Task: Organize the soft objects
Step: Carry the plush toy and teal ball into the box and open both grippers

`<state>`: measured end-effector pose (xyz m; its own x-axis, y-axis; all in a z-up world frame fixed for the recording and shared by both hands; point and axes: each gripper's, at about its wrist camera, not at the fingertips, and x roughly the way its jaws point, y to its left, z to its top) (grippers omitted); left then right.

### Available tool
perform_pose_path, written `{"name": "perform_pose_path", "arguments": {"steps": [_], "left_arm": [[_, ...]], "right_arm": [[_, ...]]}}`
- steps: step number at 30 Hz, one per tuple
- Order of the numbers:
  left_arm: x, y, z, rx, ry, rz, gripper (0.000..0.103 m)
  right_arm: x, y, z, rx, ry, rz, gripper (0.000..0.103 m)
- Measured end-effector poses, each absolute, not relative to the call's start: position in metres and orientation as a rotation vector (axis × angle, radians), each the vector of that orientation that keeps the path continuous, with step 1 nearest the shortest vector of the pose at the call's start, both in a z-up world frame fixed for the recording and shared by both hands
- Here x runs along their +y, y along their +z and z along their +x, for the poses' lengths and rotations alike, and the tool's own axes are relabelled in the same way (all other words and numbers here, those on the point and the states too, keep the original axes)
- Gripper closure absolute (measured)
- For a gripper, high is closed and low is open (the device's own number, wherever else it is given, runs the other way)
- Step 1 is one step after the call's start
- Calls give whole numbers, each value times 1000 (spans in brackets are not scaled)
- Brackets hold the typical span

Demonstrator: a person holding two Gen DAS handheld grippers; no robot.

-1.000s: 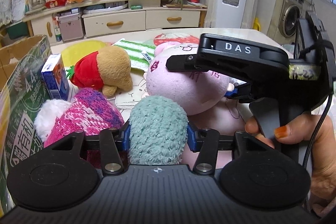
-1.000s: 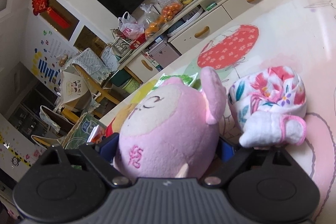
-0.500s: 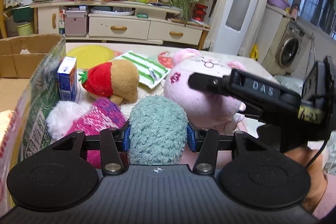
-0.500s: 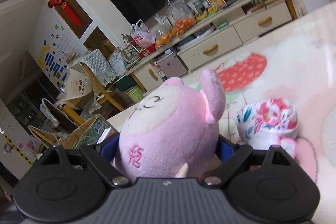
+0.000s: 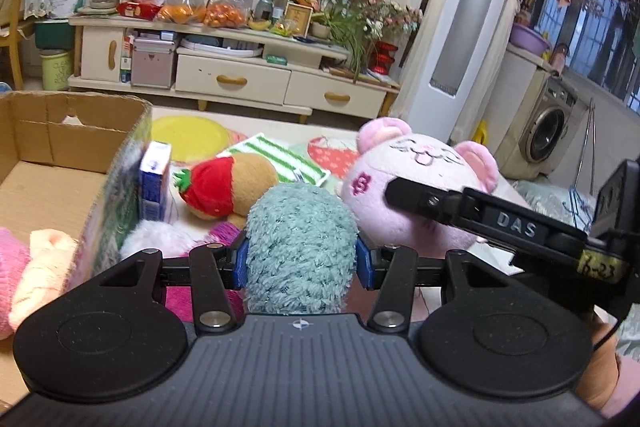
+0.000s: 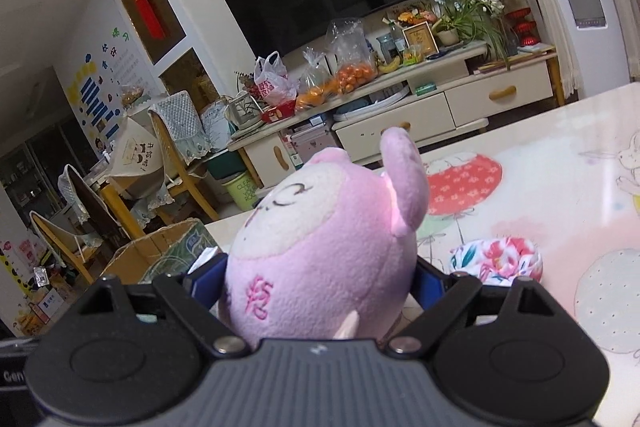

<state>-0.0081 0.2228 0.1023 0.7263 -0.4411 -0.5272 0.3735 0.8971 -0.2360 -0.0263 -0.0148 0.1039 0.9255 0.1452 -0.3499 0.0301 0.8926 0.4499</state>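
Jaws of both grippers are clenched on soft toys: the right gripper [image 6: 320, 279] grasps the pink plush [image 6: 320, 259] by its sides, lifted above the surface [image 6: 560, 163]; the left gripper [image 5: 301, 259] pinches a teal fuzzy item [image 5: 300, 247]. The cardboard box [image 5: 64, 163] stands open at left, holding what seems to be folded pink and peach cloth [image 5: 36, 271]. A strawberry-capped bear [image 5: 228, 187] lies just beyond, and a floral bundle [image 6: 496, 259] rests on the surface.

We lifted the pink plush [image 6: 320, 267] off the table [image 6: 560, 187], and the floral bundle [image 6: 498, 259] fell away toward 4 o'clock. In the left view, the cardboard box [image 5: 68, 131] opened up at 9 o'clock.
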Motion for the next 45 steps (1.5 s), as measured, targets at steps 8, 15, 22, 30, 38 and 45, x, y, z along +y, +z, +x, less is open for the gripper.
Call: {"name": "perform_pose_path", "arguments": {"steps": [8, 15, 22, 30, 38, 45], "left_arm": [[245, 116, -7, 571, -433, -164, 42], [263, 125, -10, 538, -402, -205, 42], [272, 130, -9, 514, -359, -232, 42], [283, 135, -10, 484, -285, -257, 42], [303, 142, -6, 461, -178, -287, 42], [315, 143, 1, 457, -54, -299, 42]], "right_arm": [[-2, 118, -34, 371, 54, 419, 12], [14, 130, -34, 364, 78, 401, 12], [37, 142, -29, 354, 122, 357, 12], [66, 153, -16, 344, 184, 308, 12], [97, 164, 7, 333, 263, 257, 12], [123, 170, 35, 328, 328, 209, 12]]}}
